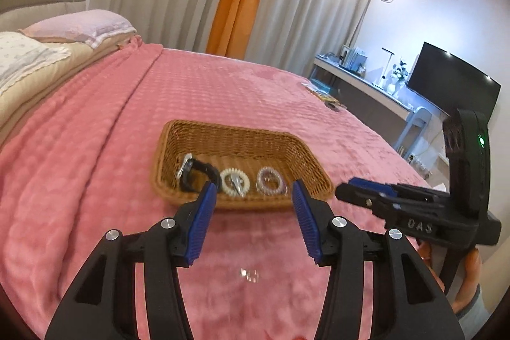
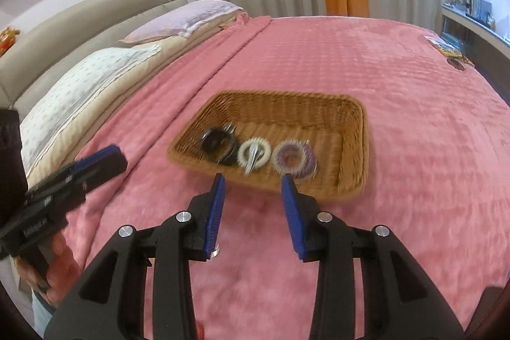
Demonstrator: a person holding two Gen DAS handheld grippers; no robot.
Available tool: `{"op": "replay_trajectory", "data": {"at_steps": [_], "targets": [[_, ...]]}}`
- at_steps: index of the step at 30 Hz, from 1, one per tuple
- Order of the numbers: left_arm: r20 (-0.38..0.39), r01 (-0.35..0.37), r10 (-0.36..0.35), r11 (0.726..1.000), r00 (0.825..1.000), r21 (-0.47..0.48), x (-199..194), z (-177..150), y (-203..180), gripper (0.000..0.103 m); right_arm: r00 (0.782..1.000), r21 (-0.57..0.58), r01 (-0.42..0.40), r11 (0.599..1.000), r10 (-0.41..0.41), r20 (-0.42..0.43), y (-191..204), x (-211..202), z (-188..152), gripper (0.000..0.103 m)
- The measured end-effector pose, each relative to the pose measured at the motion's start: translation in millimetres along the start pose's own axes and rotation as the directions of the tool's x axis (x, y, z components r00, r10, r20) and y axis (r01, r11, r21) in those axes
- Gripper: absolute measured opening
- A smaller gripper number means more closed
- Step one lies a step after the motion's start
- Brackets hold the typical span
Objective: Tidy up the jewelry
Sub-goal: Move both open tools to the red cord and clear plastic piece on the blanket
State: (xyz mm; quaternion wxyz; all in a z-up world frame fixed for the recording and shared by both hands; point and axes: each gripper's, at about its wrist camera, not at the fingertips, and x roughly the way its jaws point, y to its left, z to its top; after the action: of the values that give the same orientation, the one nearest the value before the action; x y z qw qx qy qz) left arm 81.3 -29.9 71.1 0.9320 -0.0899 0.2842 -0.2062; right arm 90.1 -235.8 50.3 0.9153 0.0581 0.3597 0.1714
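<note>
Left wrist view: we hold left gripper (image 1: 251,190) and right gripper (image 2: 253,185) spread, empty, before wicker basket (image 1: 191,129) on bed. Coil bracelets (image 1: 271,180) inside. Risk we see: small clear piece (image 1: 249,273) on blanket gets missed.

The basket (image 1: 229,134) sits on the bed (image 1: 95,180) just beyond my left tool (image 1: 251,196). In its near part lie three pieces in a row: the watch (image 1: 191,172) on the left, a coil ring (image 1: 235,182) in the middle, another coil ring (image 1: 271,180) on the right. My right tool (image 1: 366,190) lies right of the basket.
</note>
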Motion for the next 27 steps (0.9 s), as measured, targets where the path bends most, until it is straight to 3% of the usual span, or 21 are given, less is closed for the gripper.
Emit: {"op": "replay_trajectory", "data": {"at_steps": [15, 20, 27], "targets": [[-0.111, -0.046, 0.036, 0.995, 0.993, -0.089, -28, -88, 12, 0.048, 0.987, -0.167, -0.080, 0.983, 0.055, -0.148, 46, -26, -144, 0.033], [-0.174, -0.039, 0.025, 0.996, 0.984, -0.077, -22, -108, 7, 0.048, 0.982, -0.227, -0.079, 0.971, 0.037, -0.183, 59, -20, -164, 0.029], [-0.255, -0.030, 0.014, 0.998, 0.967, -0.059, -11, -135, -2, 0.048, 0.975, -0.260, -0.069, 0.963, 0.010, -0.222, 62, 3, -166, 0.020]]}}
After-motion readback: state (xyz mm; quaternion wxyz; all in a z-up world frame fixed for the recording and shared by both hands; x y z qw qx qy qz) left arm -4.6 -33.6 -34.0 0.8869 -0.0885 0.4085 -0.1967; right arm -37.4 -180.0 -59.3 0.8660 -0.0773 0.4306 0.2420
